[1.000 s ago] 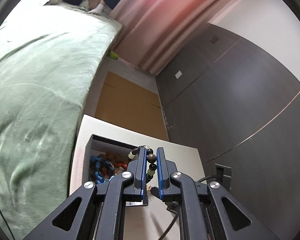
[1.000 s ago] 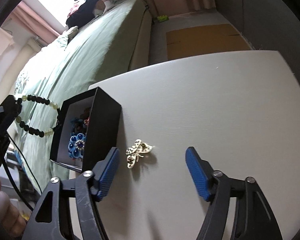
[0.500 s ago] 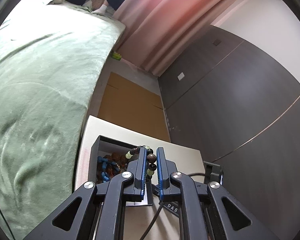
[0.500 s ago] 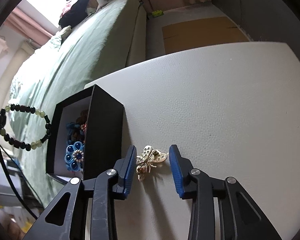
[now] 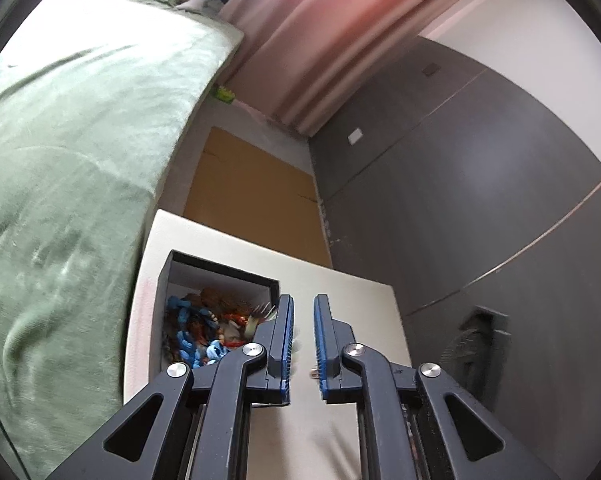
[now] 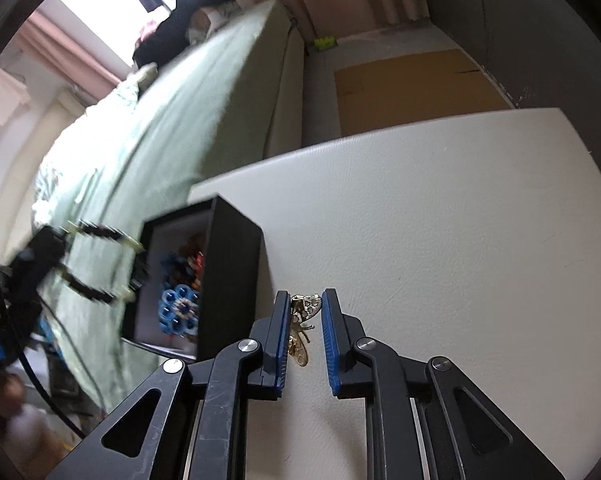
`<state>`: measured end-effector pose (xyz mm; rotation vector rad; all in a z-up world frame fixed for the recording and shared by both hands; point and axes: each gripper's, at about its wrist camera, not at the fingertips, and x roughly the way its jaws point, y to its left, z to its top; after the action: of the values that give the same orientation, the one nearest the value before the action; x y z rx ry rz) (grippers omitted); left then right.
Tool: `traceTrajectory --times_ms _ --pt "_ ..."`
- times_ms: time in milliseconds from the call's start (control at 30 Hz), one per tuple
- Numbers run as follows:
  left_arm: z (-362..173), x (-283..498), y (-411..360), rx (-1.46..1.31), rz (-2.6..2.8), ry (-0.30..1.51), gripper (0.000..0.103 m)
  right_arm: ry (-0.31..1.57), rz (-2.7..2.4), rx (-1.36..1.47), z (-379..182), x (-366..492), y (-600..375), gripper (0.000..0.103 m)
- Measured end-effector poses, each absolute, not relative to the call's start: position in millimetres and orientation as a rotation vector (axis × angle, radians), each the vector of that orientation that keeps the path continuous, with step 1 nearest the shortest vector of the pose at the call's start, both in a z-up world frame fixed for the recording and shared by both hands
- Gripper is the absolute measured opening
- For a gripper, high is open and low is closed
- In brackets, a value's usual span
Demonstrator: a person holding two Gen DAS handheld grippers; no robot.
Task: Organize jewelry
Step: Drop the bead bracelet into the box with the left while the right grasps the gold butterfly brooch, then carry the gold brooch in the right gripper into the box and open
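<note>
A black jewelry box (image 6: 226, 272) with a white inside stands at the left of the white table (image 6: 440, 220); it holds blue, red and brown pieces (image 5: 196, 328). My right gripper (image 6: 305, 320) is shut on a gold butterfly brooch (image 6: 302, 328) next to the box's right wall. In the left wrist view my left gripper (image 5: 300, 320) hangs over the box's right side with a narrow gap between the pads and no beads between them. In the right wrist view the dark and pale green bead bracelet (image 6: 96, 260), blurred, still hangs by the left gripper to the left of the box.
A bed with a green blanket (image 5: 60, 160) runs along the table's left side. A brown cardboard sheet (image 5: 256, 196) lies on the floor beyond the table. Dark grey wall panels (image 5: 460, 200) stand to the right. A pink curtain (image 5: 320, 40) hangs at the back.
My right gripper moved forward and closed on the butterfly brooch. My left gripper moved toward the box; the bracelet no longer shows between its pads in its own view.
</note>
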<state>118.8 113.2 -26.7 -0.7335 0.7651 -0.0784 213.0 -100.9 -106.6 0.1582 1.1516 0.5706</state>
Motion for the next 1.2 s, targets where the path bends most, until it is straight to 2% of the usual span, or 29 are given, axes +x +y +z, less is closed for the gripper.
traceTrajectory --times_ms 33,67,100,133,533,833,900,967,1033,1200 --pt "-28.3 120.1 114.2 -0.739 -0.078 0.779 0.030 1.145 0.571 0.171 -104.1 213.1 -103.7 0.017" --pt "-31.0 120.7 117.1 -0.755 -0.071 0.794 0.040 1.137 0.572 0.182 -101.4 212.5 -106.6 0.017" --pt "-31.6 118.4 120.7 -0.772 -0.059 0.784 0.053 1.132 0.574 0.189 -99.9 210.6 -108.7 0.017" --pt "-31.2 115.9 124.1 -0.781 -0.046 0.768 0.057 1.126 0.576 0.194 -97.4 209.2 -110.3 0.017" --pt "-15.6 95.6 154.1 -0.797 0.034 0.706 0.058 0.980 0.732 0.244 -54.8 187.9 -80.4 0.017" --pt "-15.8 90.5 163.5 -0.804 0.068 0.687 0.058 0.954 0.867 0.301 -52.7 189.8 -39.5 0.019" --pt "-15.8 90.6 162.0 -0.793 0.066 0.687 0.059 1.011 0.843 0.293 -62.3 193.2 -37.7 0.045" --pt "-15.1 90.1 159.3 -0.775 0.067 0.690 0.065 1.015 0.781 0.299 -68.4 193.9 -45.5 0.055" --pt "-14.0 88.9 155.3 -0.759 0.067 0.686 0.073 1.015 0.757 0.292 -69.3 194.2 -54.4 0.056" --pt "-10.9 88.5 138.8 -0.703 0.060 0.690 0.081 0.995 0.702 0.297 -59.1 191.7 -83.4 0.056"
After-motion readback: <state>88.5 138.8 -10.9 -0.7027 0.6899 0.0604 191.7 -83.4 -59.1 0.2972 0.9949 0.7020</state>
